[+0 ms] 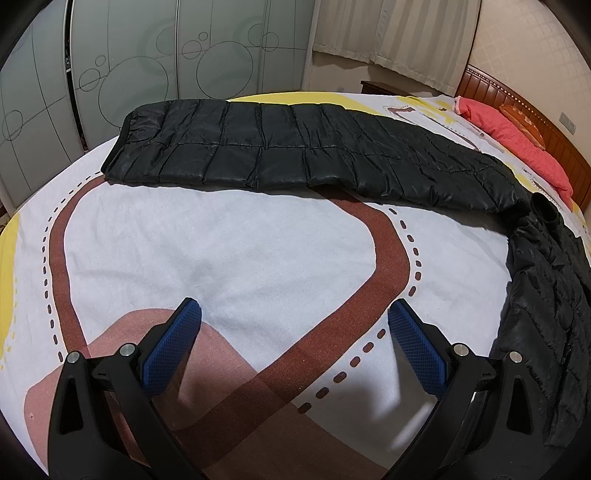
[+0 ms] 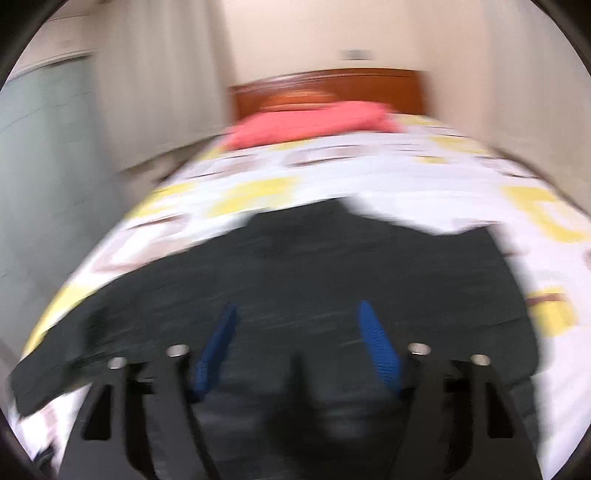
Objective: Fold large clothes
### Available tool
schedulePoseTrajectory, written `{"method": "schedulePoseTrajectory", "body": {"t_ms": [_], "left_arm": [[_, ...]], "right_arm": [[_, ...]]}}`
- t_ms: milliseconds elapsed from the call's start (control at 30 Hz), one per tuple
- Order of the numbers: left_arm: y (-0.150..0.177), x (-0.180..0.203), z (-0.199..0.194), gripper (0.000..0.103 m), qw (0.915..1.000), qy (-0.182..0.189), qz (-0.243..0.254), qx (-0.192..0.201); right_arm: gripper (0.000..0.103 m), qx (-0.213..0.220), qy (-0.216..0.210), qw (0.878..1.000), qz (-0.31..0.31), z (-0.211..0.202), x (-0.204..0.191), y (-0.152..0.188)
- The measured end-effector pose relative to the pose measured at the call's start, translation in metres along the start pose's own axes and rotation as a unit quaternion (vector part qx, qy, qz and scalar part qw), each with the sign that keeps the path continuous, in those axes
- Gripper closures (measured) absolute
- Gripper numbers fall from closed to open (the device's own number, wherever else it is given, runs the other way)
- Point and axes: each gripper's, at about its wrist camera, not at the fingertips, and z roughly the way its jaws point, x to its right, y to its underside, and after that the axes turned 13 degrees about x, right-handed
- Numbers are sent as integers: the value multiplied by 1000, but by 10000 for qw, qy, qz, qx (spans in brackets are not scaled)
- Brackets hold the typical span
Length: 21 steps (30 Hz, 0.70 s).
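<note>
A long black quilted jacket [image 1: 295, 147] lies across the far half of the bed, and one part of it bends down the right side toward me. My left gripper [image 1: 294, 308] hovers open above the patterned bedspread [image 1: 221, 251], well short of the jacket, with nothing between its blue pads [image 1: 173, 347]. In the blurred right wrist view the same black jacket [image 2: 314, 266] fills the middle. My right gripper [image 2: 297, 310] sits over it with the blue pads [image 2: 380, 350] apart, and no cloth shows pinched between them.
A red pillow [image 1: 517, 147] lies against the wooden headboard [image 1: 517, 99] at the right. Sliding wardrobe doors [image 1: 147, 66] and a curtain [image 1: 388, 33] stand behind the bed. The red pillow [image 2: 314, 123] and headboard [image 2: 325, 86] face the right gripper.
</note>
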Motion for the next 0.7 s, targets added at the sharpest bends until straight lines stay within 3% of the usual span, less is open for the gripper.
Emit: {"method": "schedulePoseTrajectory", "body": {"t_ms": [100, 167, 200, 233, 333, 433, 500, 567, 700], "left_arm": [[0, 0, 0, 2, 10000, -13, 17, 0], [-1, 0, 1, 2, 10000, -26, 33, -2], [-1, 0, 1, 2, 10000, -26, 36, -4], [-1, 1, 1, 2, 10000, -29, 36, -5], [-1, 1, 1, 2, 10000, -32, 44, 2], [-1, 1, 1, 2, 10000, -41, 56, 6], [-1, 1, 1, 2, 10000, -35, 47, 1], [-1, 2, 1, 2, 10000, -36, 50, 4], [-1, 2, 1, 2, 10000, -31, 43, 6]], "right_arm": [[47, -143, 961, 9952, 80, 24, 58, 0], [46, -491, 1287, 9904, 138, 47, 82, 14], [45, -1014, 1217, 9870, 275, 68, 93, 31], [45, -1273, 1059, 9855, 374, 81, 98, 46], [45, -1113, 1166, 9869, -38, 76, 83, 34], [45, -704, 1139, 9908, 214, 71, 81, 12], [45, -747, 1134, 9905, 214, 83, 80, 11], [42, -1194, 1069, 9871, -18, 110, 78, 33], [42, -995, 1143, 9884, -77, 90, 68, 27]]}}
